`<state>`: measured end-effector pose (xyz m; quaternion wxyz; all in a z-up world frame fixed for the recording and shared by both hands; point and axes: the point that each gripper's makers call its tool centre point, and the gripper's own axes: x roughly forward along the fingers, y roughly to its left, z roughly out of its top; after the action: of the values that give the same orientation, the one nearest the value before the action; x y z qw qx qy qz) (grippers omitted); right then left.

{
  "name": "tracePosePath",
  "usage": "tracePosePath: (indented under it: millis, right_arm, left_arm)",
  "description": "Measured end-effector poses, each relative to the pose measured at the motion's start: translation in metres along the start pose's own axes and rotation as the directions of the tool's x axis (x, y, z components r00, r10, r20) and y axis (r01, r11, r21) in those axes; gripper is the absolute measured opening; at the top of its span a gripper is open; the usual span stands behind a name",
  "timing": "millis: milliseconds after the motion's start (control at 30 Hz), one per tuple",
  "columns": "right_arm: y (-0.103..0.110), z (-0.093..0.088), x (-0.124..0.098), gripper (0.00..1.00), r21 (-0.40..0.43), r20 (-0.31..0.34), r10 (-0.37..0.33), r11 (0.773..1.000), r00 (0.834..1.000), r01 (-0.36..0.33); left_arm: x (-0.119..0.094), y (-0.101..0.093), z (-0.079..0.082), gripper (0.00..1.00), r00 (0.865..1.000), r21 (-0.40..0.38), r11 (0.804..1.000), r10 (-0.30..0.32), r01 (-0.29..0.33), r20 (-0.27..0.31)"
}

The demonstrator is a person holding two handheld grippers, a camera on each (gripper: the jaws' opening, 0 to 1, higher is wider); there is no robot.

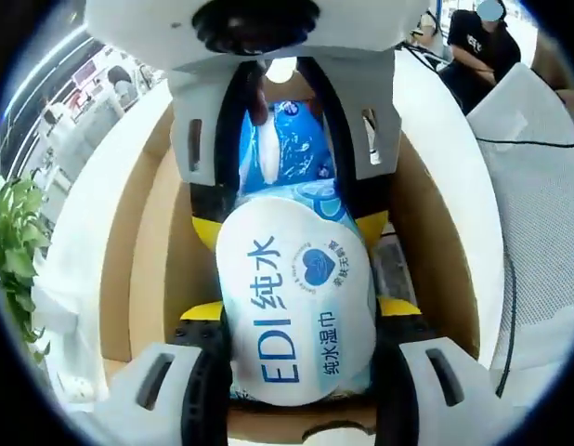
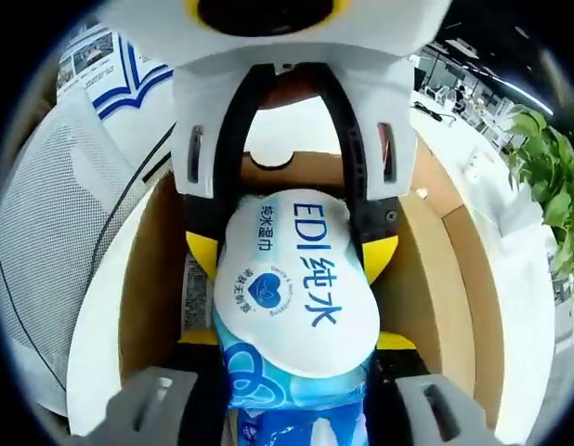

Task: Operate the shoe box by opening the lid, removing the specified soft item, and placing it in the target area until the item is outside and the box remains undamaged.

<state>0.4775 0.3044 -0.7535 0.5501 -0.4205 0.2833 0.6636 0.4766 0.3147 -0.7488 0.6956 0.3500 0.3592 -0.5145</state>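
Left gripper (image 1: 301, 372): nearest in the left gripper view; its two grey jaws rise either side of the soft blue-and-white wet-wipes pack (image 1: 296, 307) and pinch its near end.
Right gripper (image 2: 296, 409): in the right gripper view its jaws clamp the opposite, blue-patterned end of the wet-wipes pack (image 2: 296, 288), so each gripper faces the other across the pack.
Pack axis: its long axis runs straight from one gripper to the other, along both jaw lines; the white label with "EDI" print faces both cameras.
Pack position: between the four jaws, over the open interior of the brown cardboard shoe box (image 1: 138, 269), not yet outside it.
Box: lid is already open; the box's brown inner walls (image 2: 148, 279) flank the pack on both sides, near but seemingly not touching.
Coming move, my judgement: lift along the open face of the box, both hands together, keeping the pack clear of the walls.
Beyond: white tabletop (image 1: 454, 167), green potted plant (image 1: 13, 242), a seated person far off.
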Motion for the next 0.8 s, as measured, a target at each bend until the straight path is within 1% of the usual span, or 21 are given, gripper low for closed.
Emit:
tracePosePath:
  millis: [133, 333, 500, 533, 567, 800]
  right_arm:
    - [0.003, 0.000, -0.002, 0.55, 0.000, -0.002, 0.005, 1.000, 1.000, -0.005]
    - [0.004, 0.007, -0.014, 0.55, -0.008, 0.004, -0.001, 1.000, 1.000, 0.001]
    - [0.006, 0.008, -0.024, 0.55, -0.004, 0.006, -0.008, 1.000, 1.000, 0.008]
    - [0.005, 0.006, -0.020, 0.55, -0.003, 0.007, -0.009, 1.000, 1.000, 0.009]
    - [0.005, 0.006, -0.021, 0.55, -0.004, 0.008, -0.013, 1.000, 1.000, 0.013]
    - [0.005, 0.009, -0.037, 0.55, -0.003, 0.011, -0.033, 0.999, 0.999, 0.033]
  left_arm:
    - [0.002, 0.000, 0.001, 0.59, 1.000, -0.004, 1.000, -0.008, 0.008, -0.005]
    - [-0.009, 0.001, 0.009, 0.59, 1.000, 0.000, 1.000, -0.003, 0.003, 0.004]
    - [-0.016, 0.000, 0.017, 0.58, 1.000, 0.012, 1.000, -0.002, 0.002, 0.005]
    - [-0.017, 0.001, 0.018, 0.58, 1.000, 0.014, 1.000, -0.002, 0.002, 0.005]
    - [-0.019, 0.000, 0.020, 0.58, 1.000, 0.018, 1.000, 0.001, -0.001, 0.006]
    - [-0.028, 0.002, 0.029, 0.58, 1.000, 0.035, 0.999, 0.010, -0.010, 0.006]
